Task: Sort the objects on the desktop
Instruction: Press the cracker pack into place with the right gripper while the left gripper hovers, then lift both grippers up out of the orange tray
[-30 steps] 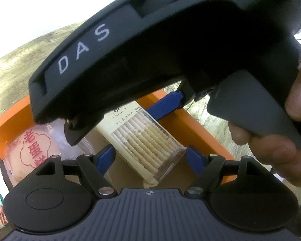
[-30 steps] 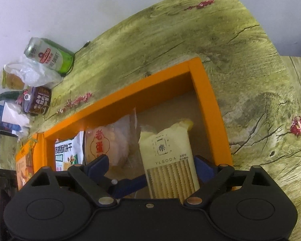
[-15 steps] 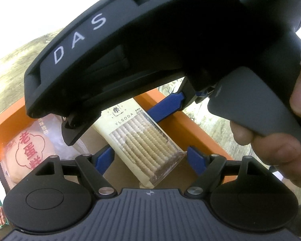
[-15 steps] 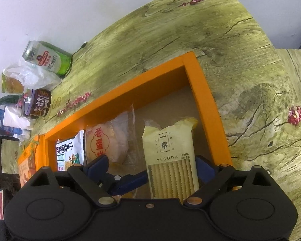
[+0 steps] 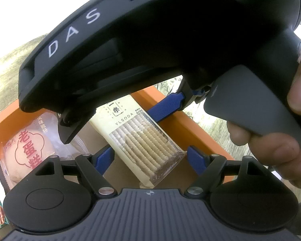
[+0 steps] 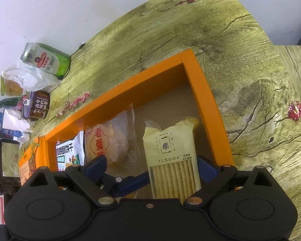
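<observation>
Wood-grain table (image 6: 240, 46), white wall (image 6: 60, 10), orange tray (image 6: 200, 84)

Orange-walled tray (image 6: 208, 104) with a brown cardboard-coloured floor, on an olive-yellow wood-grain tabletop (image 6: 190, 28) scattered with small red flower prints. Pale-yellow cracker packet (image 6: 170, 152) with dark lettering and a clear window showing ridged beige crackers; clear-wrapped cake (image 6: 108, 142) with a red cloud-shaped label; green beer can (image 6: 46, 59) with a white band; black grippers with blue fingers (image 5: 196, 159).

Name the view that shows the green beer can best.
The right wrist view: the green beer can lies on the table beyond the orange tray. The left wrist view shows none of it; the right gripper's body fills that frame.
</observation>
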The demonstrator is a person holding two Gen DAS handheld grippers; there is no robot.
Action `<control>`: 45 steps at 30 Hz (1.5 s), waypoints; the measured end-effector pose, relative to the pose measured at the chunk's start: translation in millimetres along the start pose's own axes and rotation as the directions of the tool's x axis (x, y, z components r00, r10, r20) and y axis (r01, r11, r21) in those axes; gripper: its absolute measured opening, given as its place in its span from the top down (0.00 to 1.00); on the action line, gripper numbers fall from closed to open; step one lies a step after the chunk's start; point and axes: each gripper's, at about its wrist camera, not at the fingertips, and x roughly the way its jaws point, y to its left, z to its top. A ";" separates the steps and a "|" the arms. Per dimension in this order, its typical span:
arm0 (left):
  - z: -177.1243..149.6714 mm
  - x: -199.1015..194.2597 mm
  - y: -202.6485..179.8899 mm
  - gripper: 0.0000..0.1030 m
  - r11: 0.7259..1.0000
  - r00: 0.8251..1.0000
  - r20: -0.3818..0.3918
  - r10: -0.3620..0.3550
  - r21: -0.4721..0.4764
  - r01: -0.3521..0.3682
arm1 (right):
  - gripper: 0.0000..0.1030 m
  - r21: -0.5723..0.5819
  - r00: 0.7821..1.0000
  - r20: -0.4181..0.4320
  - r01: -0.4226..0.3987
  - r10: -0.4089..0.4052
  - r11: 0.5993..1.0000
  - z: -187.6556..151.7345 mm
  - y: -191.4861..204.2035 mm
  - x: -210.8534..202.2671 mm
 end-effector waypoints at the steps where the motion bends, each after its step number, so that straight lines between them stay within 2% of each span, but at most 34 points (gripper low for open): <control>1: 0.0 0.1 1.0 0.22 1.000 1.000 0.001 0.001 -0.002 -0.001 | 0.07 0.002 1.000 0.001 0.000 0.000 1.000 0.1 0.0 -0.2; 12: 0.6 -1.3 11.8 0.22 0.999 1.000 0.017 0.022 -0.024 -0.022 | 0.08 0.006 1.000 0.016 -0.008 0.008 1.000 2.3 -2.4 -4.2; 19: 1.0 -18.1 25.5 0.22 0.995 0.996 0.039 0.078 -0.072 -0.075 | 0.08 0.005 0.999 0.050 -0.013 0.013 1.000 6.5 -4.9 -13.8; 26: -30.9 -83.8 44.6 0.22 0.966 0.977 0.091 0.194 -0.189 -0.175 | 0.08 -0.035 0.988 0.153 -0.018 0.023 0.999 7.3 -3.3 -35.6; 28: -28.3 -101.1 39.3 0.22 0.951 0.968 0.103 0.230 -0.232 -0.202 | 0.08 -0.049 0.982 0.187 -0.002 0.011 0.999 5.6 -0.8 -42.0; 30: -35.8 -138.4 57.1 0.22 0.931 0.957 0.117 0.266 -0.286 -0.224 | 0.08 -0.069 0.971 0.238 0.013 0.004 0.998 1.3 4.2 -51.4; 31: -42.9 -140.2 63.5 0.22 0.923 0.952 0.125 0.280 -0.308 -0.231 | 0.08 -0.085 0.963 0.270 0.022 0.002 0.996 -1.3 7.9 -57.3; 33: -64.7 -149.7 73.3 0.22 0.908 0.941 0.151 0.302 -0.345 -0.236 | 0.08 -0.133 0.935 0.355 0.058 -0.007 0.989 -8.6 19.9 -73.0; 35: -84.3 -172.4 81.8 0.22 0.900 0.928 0.190 0.320 -0.368 -0.235 | 0.09 -0.174 0.895 0.447 0.099 -0.011 0.980 -16.8 34.0 -90.4; 37: -99.5 -193.5 84.5 0.20 0.893 0.909 0.243 0.337 -0.390 -0.227 | 0.08 -0.203 0.841 0.541 0.129 0.001 0.971 -28.2 50.5 -110.1; 38: -105.8 -205.5 86.1 0.19 0.889 0.899 0.270 0.345 -0.400 -0.221 | 0.08 -0.212 0.806 0.592 0.148 0.007 0.966 -35.4 61.9 -122.6; 40: -119.5 -223.2 89.8 0.05 0.886 0.881 0.314 0.355 -0.414 -0.209 | 0.06 -0.230 0.744 0.668 0.170 0.029 0.958 -48.1 82.5 -143.7; 41: -124.7 -231.0 92.0 0.03 0.886 0.874 0.330 0.357 -0.415 -0.206 | 0.02 -0.239 0.714 0.699 0.188 0.035 0.953 -54.4 92.8 -153.3; 44: -139.1 -250.1 97.9 0.00 0.887 0.859 0.361 0.363 -0.417 -0.199 | 0.00 -0.263 0.633 0.773 0.251 0.048 0.932 -72.9 121.6 -177.9; 45: -143.4 -253.8 100.4 0.00 0.887 0.859 0.362 0.361 -0.419 -0.196 | 0.00 -0.265 0.617 0.786 0.268 0.046 0.926 -77.5 129.2 -183.6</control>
